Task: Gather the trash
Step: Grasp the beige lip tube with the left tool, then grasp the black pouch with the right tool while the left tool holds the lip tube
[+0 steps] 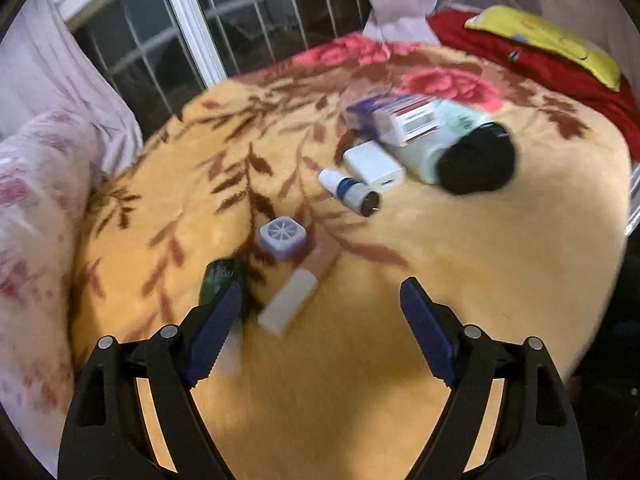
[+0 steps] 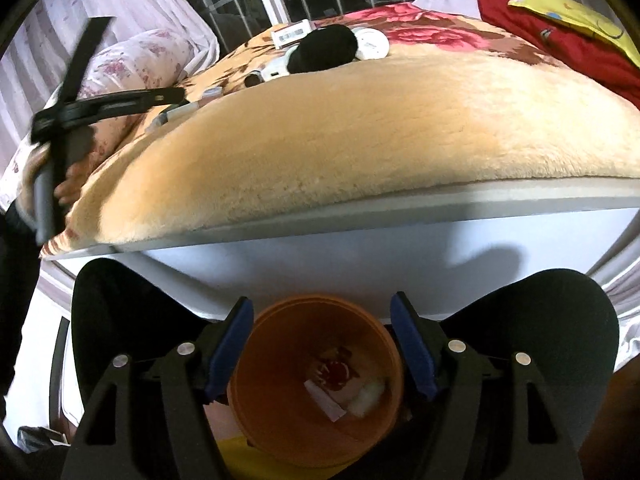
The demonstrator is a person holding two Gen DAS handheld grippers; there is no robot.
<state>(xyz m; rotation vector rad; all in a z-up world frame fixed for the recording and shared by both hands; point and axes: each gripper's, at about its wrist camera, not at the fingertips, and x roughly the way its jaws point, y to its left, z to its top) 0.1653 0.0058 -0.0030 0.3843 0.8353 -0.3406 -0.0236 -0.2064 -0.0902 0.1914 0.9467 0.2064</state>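
My left gripper (image 1: pixel 320 286) hangs open above the yellow floral blanket (image 1: pixel 480 260), nothing between its fingers. Just ahead of it lie a white stick-shaped tube (image 1: pixel 288 304), a purple square cap (image 1: pixel 283 236) and a dark green bottle (image 1: pixel 220 276), partly hidden behind the left finger. Farther off are a blue-and-white bottle (image 1: pixel 348 190), a white charger block (image 1: pixel 374 166), boxes (image 1: pixel 404 120), a pale green bottle (image 1: pixel 424 152) and a black object (image 1: pixel 476 160). My right gripper (image 2: pixel 320 302) is open over an orange bin (image 2: pixel 276 344) holding scraps (image 2: pixel 340 384).
The bin stands on the floor against the white bed frame (image 2: pixel 360 256). A flowered pillow (image 1: pixel 36 208) lies at the bed's left, a red cloth (image 1: pixel 520 60) and yellow pillow (image 1: pixel 560 44) at the far right. A barred window (image 1: pixel 240 32) and curtains are behind. A hand (image 2: pixel 70 188) shows at left.
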